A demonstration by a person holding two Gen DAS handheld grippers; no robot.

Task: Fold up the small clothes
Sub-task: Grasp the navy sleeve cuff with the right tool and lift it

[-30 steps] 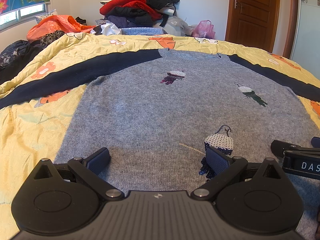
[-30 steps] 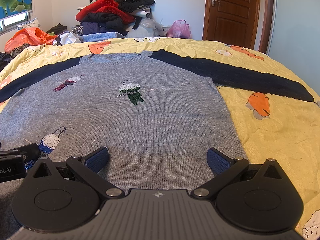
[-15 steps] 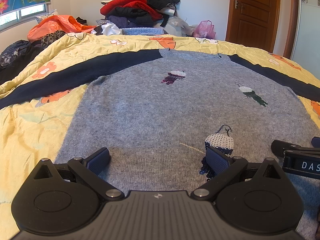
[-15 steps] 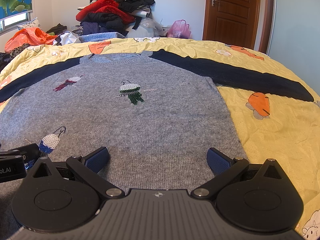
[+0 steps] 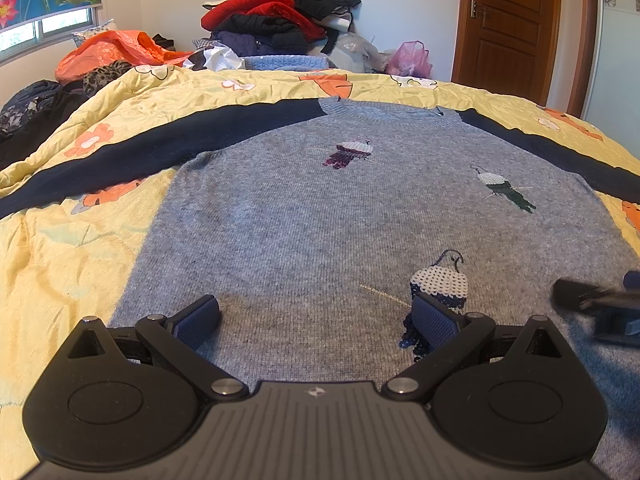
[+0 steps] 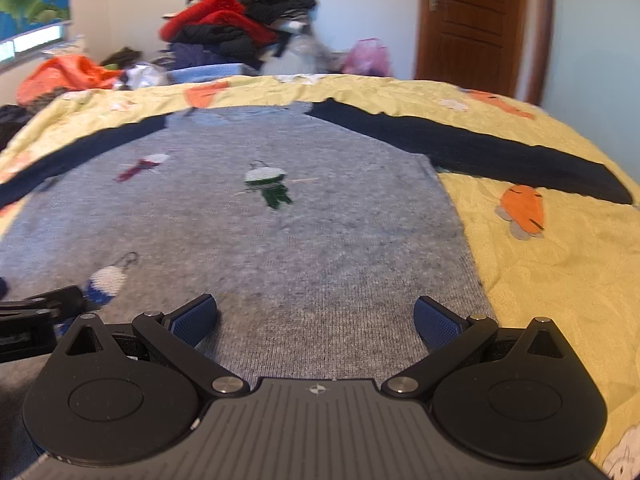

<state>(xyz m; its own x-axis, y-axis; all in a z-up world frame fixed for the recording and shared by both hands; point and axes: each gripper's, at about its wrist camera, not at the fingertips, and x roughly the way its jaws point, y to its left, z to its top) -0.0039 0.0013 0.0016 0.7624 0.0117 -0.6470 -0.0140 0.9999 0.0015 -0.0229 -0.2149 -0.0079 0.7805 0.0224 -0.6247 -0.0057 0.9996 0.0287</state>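
Observation:
A grey knit sweater point(image 5: 320, 220) with navy sleeves and small bird motifs lies flat, face up, on the yellow quilt; it also shows in the right wrist view point(image 6: 280, 240). My left gripper point(image 5: 316, 316) is open and empty, low over the sweater's hem on its left half. My right gripper point(image 6: 316, 316) is open and empty over the hem's right half, near the sweater's right side edge. Each gripper shows at the edge of the other's view: the right one point(image 5: 596, 304) blurred, the left one point(image 6: 36, 316). The right navy sleeve point(image 6: 480, 152) stretches out to the right.
The yellow floral quilt point(image 5: 60, 260) covers the bed point(image 6: 560, 260). A pile of red and black clothes point(image 5: 280, 16) sits behind the bed's far edge, with orange fabric point(image 5: 116, 50) at the left. A brown door point(image 5: 508, 20) stands at the back right.
The right gripper has started moving; its view is now blurred and shifted slightly, and it looks blurred in the left wrist view. The left gripper has not moved. The sweater lies as before.

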